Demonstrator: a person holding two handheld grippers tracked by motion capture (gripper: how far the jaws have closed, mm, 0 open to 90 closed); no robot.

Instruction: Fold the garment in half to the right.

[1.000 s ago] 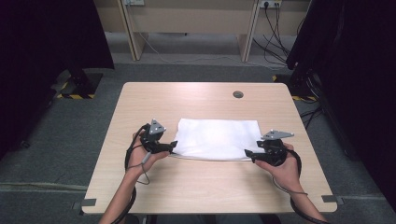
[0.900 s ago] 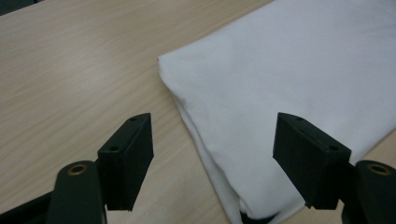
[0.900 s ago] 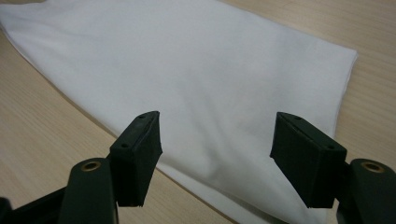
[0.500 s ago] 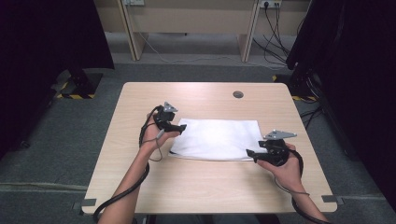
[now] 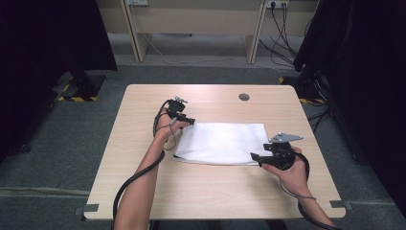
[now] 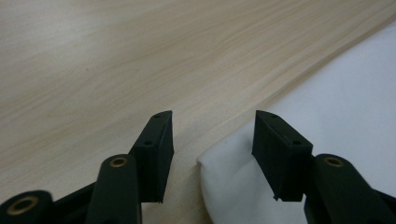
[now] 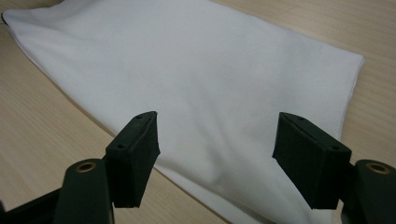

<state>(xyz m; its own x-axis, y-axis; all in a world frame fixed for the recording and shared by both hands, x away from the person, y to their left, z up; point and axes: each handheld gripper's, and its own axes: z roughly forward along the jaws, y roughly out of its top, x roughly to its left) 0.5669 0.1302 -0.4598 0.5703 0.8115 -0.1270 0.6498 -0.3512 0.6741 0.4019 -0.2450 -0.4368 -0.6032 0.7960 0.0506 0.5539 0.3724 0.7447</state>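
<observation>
A white folded cloth (image 5: 222, 143) lies flat in the middle of the wooden table (image 5: 215, 196). My left gripper (image 5: 189, 120) sits low at the cloth's far left corner. In the left gripper view that corner of the cloth (image 6: 350, 93) pokes in between the jaws of my left gripper (image 6: 212, 140). The jaws have just been closing but still stand apart, with the left pad off the fabric. My right gripper (image 5: 256, 158) rests at the near right corner. Its jaws are wide open in the right gripper view, where my right gripper (image 7: 215, 149) straddles the cloth (image 7: 187, 60) near its edge.
A round cable hole (image 5: 244, 97) sits in the tabletop at the far side. Bare wood runs all around the cloth. Dark curtains flank the table, and desk legs with cables stand beyond it on the grey floor.
My left hand has travelled from the cloth's near left corner along its left edge to the far left corner, and its jaws have narrowed. The right hand has stayed put.
</observation>
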